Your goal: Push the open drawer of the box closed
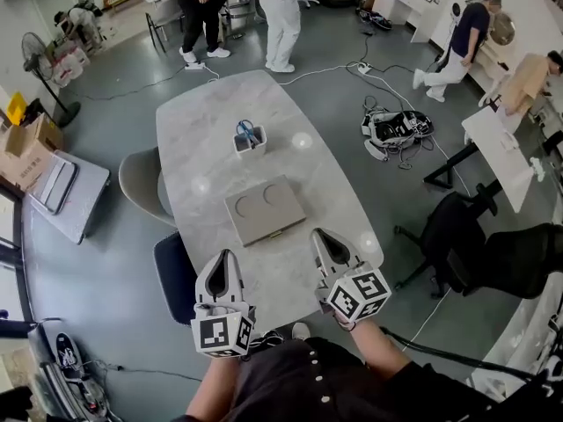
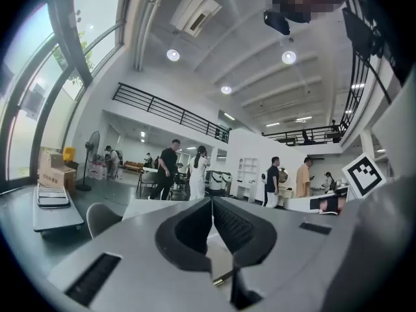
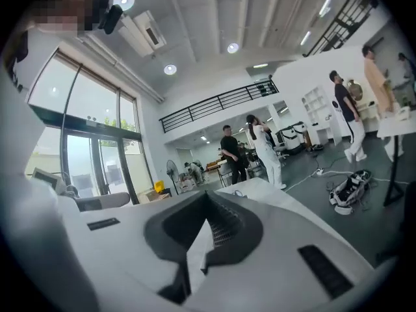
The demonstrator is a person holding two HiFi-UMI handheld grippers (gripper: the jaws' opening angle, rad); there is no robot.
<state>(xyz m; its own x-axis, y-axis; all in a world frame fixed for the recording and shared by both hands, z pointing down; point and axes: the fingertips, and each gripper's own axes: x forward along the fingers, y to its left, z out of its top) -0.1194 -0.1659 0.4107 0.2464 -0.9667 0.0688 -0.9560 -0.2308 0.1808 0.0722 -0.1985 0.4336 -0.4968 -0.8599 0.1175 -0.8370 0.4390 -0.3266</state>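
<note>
The left gripper's (image 2: 212,200) jaws are pressed together at the tips with nothing between them; only pale tabletop shows through the gap behind the tips. The right gripper's (image 3: 208,194) jaws are closed tip to tip as well, and empty. From above, the left gripper (image 1: 223,260) and the right gripper (image 1: 321,238) are held side by side over the near end of the long pale marble tabletop (image 1: 202,121), each with its marker cube towards the person, both pointing to 12 o'clock.

The flat grey-brown box (image 1: 264,207), with two shallow round hollows in its lid, lies on the tabletop just beyond the jaws, at 12 o'clock from the gap between them and clear of both. Its drawer front (image 1: 269,233) faces the person with a small brass pull in the middle; from here I cannot tell how far it stands out.

Further along at 12 o'clock from the box stands a small white square pot (image 1: 250,141) holding blue-handled scissors. A light grey chair (image 1: 141,178) sits at the box's 9 o'clock, a dark blue chair (image 1: 171,275) at its 7 o'clock, and a black office chair (image 1: 453,236) at its 3 o'clock. A bag with tangled cables (image 1: 396,130) lies on the grey floor at 2 o'clock. People (image 1: 281,16) stand past the far end of the tabletop.
</note>
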